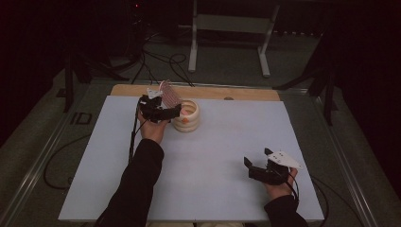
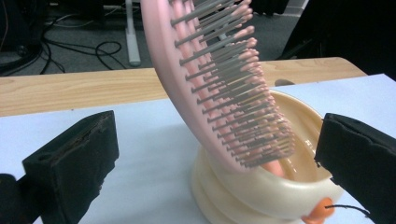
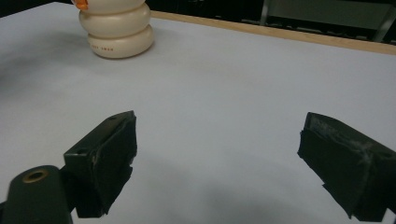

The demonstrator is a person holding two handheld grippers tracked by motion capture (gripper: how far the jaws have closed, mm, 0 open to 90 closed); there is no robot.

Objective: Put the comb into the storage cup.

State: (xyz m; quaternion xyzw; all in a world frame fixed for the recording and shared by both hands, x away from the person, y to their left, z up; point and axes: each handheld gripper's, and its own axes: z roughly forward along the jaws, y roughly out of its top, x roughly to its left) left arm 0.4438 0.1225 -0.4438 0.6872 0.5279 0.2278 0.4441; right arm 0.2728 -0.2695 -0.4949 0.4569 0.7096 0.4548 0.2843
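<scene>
Nearest the person, at the right of the white table top [image 1: 203,189], the right gripper [image 1: 257,166] is sitting low with its two black jaws spread wide and nothing between them; it is lying well apart from everything else, which suggests it is simply being parked out of the way. Farther off, left of centre, the left gripper [image 1: 166,112] is hanging just beside the cream, ribbed, snowman-shaped plastic holder with an orange nose [image 1: 186,116]. Its jaws are also standing apart, one on each side of the pink oval plastic hairbrush with grey, pink-tipped bristles [image 2: 219,88] without visibly touching it. The brush is leaning in the holder, handle end down inside the rim and head tilting up and left, so the cup appears to be carrying its weight. Beyond it, the table's bare wooden far edge [image 1: 246,93] is showing.
</scene>
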